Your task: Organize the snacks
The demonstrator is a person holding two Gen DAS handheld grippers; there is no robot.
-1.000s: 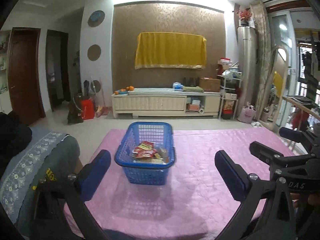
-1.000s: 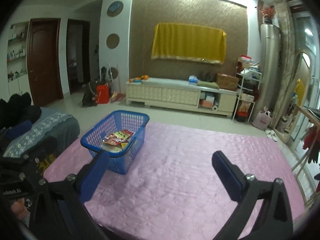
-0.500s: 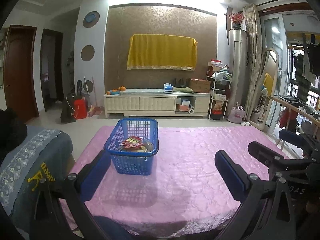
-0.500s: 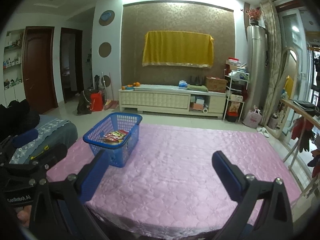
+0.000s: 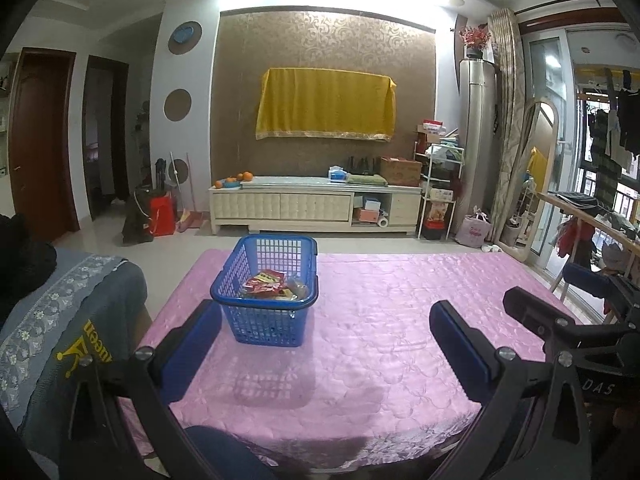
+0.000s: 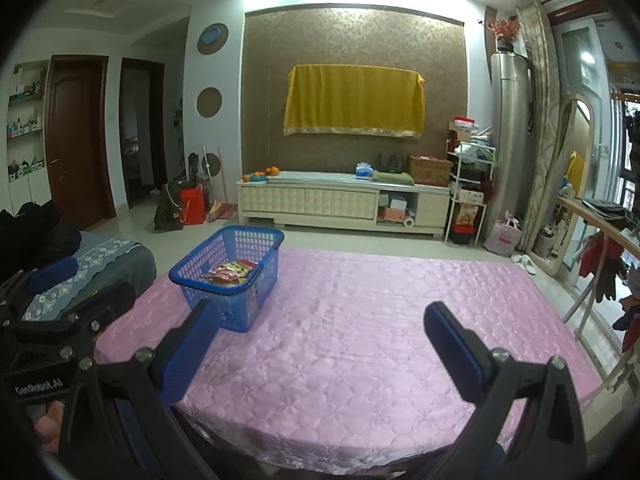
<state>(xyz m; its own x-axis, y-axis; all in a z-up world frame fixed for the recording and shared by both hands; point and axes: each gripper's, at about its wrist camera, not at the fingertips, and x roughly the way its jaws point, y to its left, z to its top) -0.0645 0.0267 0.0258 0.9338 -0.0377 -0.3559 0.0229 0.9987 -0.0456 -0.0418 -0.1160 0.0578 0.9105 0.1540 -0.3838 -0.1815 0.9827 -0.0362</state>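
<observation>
A blue basket stands on the pink-covered table, a little left of centre in the left wrist view and in the left-centre of the right wrist view, with several snack packets lying loose in its bottom; the red and yellow wrappers show through the open top, though how many there are cannot be told. The rest of the table looks bare. Both grippers hang low at the near edge of the table, well short of the basket and touching nothing. The left gripper has its blue pads spread wide and empty, and so does the right gripper. The relation that matters is direction: from the left gripper the basket lies almost straight ahead, just inside its left pad, while from the right gripper it lies ahead and well off to the left, beyond that gripper's left pad. The left one therefore looks the nearer and better aligned for a reach. The basket's long axis runs away from the left gripper, toward the top of the frame, with its narrow end facing it.
</observation>
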